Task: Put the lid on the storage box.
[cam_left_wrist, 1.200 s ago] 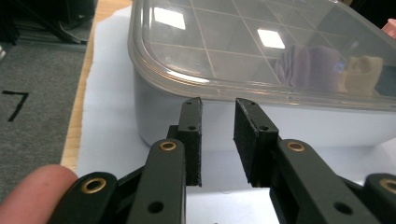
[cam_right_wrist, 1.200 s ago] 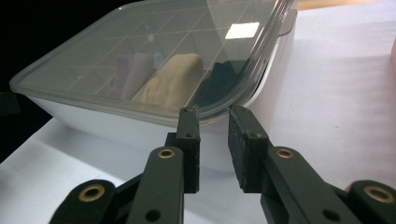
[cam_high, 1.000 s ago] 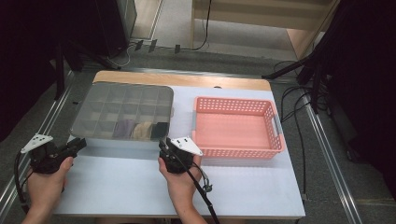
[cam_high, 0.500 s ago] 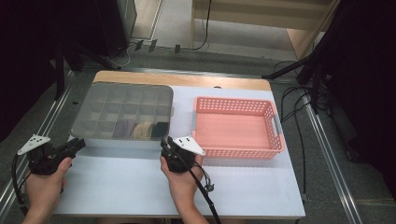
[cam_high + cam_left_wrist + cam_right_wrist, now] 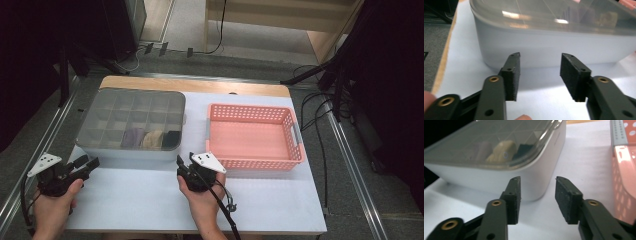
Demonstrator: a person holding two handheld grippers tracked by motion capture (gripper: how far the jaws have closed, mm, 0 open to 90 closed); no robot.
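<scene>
Grippers, left (image 5: 91, 163) and right (image 5: 180, 161), are held half-open, just widened, empty, at the lidded box's (image 5: 131, 122) near corners, probably for unlidding.

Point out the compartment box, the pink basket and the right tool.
compartment box (image 5: 131, 125), high view, on its clear lid.
pink basket (image 5: 250, 111), high view, on its far rim.
right tool (image 5: 537, 195), right gripper view, midway between its fingertips.

A pale blue-white table (image 5: 280, 200) with a wooden strip along its far edge carries two containers. A lidded grey compartment box (image 5: 131, 125) sits at the left centre of the frame, with a pink perforated basket (image 5: 252, 136) just beside it on the right, a narrow gap between them.
</scene>
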